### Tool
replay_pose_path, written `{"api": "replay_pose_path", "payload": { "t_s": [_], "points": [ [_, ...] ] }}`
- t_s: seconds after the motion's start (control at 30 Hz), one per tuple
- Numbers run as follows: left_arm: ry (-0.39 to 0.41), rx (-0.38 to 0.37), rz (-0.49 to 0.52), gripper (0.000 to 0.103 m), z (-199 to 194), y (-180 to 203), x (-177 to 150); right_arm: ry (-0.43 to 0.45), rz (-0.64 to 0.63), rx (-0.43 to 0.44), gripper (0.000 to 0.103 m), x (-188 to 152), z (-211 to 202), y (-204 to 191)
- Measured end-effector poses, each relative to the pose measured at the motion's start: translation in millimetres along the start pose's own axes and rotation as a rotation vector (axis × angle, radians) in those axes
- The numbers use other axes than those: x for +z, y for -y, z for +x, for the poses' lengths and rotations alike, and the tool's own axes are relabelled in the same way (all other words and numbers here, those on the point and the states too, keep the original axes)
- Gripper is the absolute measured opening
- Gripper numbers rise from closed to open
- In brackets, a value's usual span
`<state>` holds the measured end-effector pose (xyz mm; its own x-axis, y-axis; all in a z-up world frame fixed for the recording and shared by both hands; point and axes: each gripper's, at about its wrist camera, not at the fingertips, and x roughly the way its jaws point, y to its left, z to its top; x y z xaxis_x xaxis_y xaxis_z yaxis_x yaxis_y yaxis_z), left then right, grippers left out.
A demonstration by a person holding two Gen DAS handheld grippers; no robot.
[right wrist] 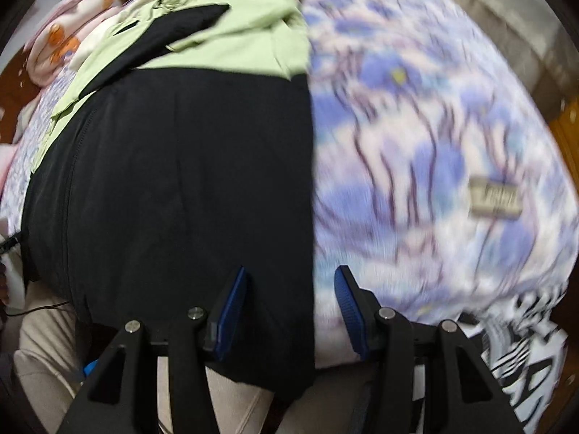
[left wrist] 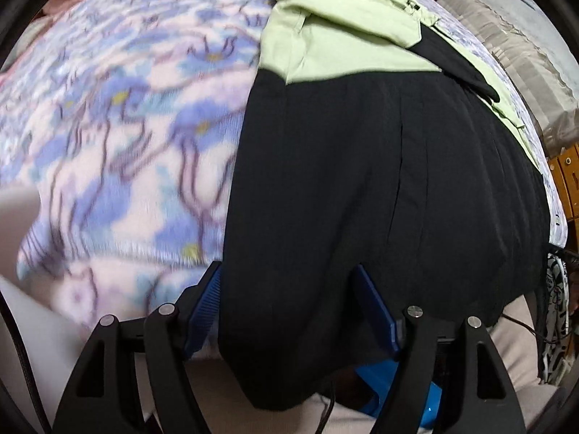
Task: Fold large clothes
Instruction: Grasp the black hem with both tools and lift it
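Observation:
A large garment lies flat on the bed, black (left wrist: 343,181) in its near part and light green (left wrist: 343,36) at the far end; its black hem hangs over the near edge. My left gripper (left wrist: 289,293) is open above the garment's left near corner, with the fabric edge between the blue pads (left wrist: 204,311) and no pinch visible. In the right wrist view the same garment (right wrist: 181,181) fills the left half. My right gripper (right wrist: 289,307) is open over its right near corner, straddling the edge of the cloth.
A blue-and-white floral blanket (left wrist: 126,126) covers the bed and carries a sewn label (right wrist: 494,199). A pink plush cloth (right wrist: 54,43) lies at the far side. Black-and-white patterned fabric (right wrist: 524,343) hangs at the near right. Wooden drawers (left wrist: 568,170) stand beside the bed.

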<state>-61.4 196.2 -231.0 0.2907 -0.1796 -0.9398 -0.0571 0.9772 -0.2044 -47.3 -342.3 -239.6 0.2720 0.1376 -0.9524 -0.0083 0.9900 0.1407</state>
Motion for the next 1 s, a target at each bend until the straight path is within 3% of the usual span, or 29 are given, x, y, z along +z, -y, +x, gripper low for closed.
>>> {"api": "replay_pose_path", "payload": {
  "t_s": [0.23,0.3,0.33,0.37,0.47,0.63,0.83,0.9,1.0],
  "points": [
    [-0.011,0.003,0.017,0.074,3.6,2.4,-14.0,-0.010,-0.015,0.084,0.050,-17.3,17.0,-2.7],
    [-0.037,-0.014,0.032,0.053,3.7,9.1,-11.2,-0.015,-0.041,0.084,0.036,-16.7,16.2,-10.8],
    [-0.058,-0.042,0.046,0.026,4.0,11.5,-7.6,-0.013,-0.065,0.097,0.015,-15.4,13.1,-16.8],
    [-0.067,-0.061,0.058,0.009,1.2,17.5,-6.1,-0.007,-0.088,0.095,0.012,-13.6,9.3,-21.8],
    [-0.059,-0.133,0.104,0.006,-13.9,35.0,-2.7,0.047,-0.209,0.108,0.011,-9.7,-13.5,-47.4],
    [0.023,-0.349,0.078,0.005,-52.5,56.2,19.5,0.159,-0.310,0.253,0.011,6.3,-62.1,-76.4],
    [0.253,-0.530,-0.093,0.005,-110.5,57.4,75.1,0.362,-0.145,0.469,0.010,61.4,-116.4,-63.3],
    [0.323,-0.556,-0.161,0.005,-125.8,49.7,102.0,0.423,-0.069,0.502,0.010,89.0,-131.2,-52.5],
    [0.392,-0.524,-0.203,0.005,-138.4,38.4,144.3,0.481,0.046,0.513,0.010,133.5,-141.0,-41.5]
  ]
}}
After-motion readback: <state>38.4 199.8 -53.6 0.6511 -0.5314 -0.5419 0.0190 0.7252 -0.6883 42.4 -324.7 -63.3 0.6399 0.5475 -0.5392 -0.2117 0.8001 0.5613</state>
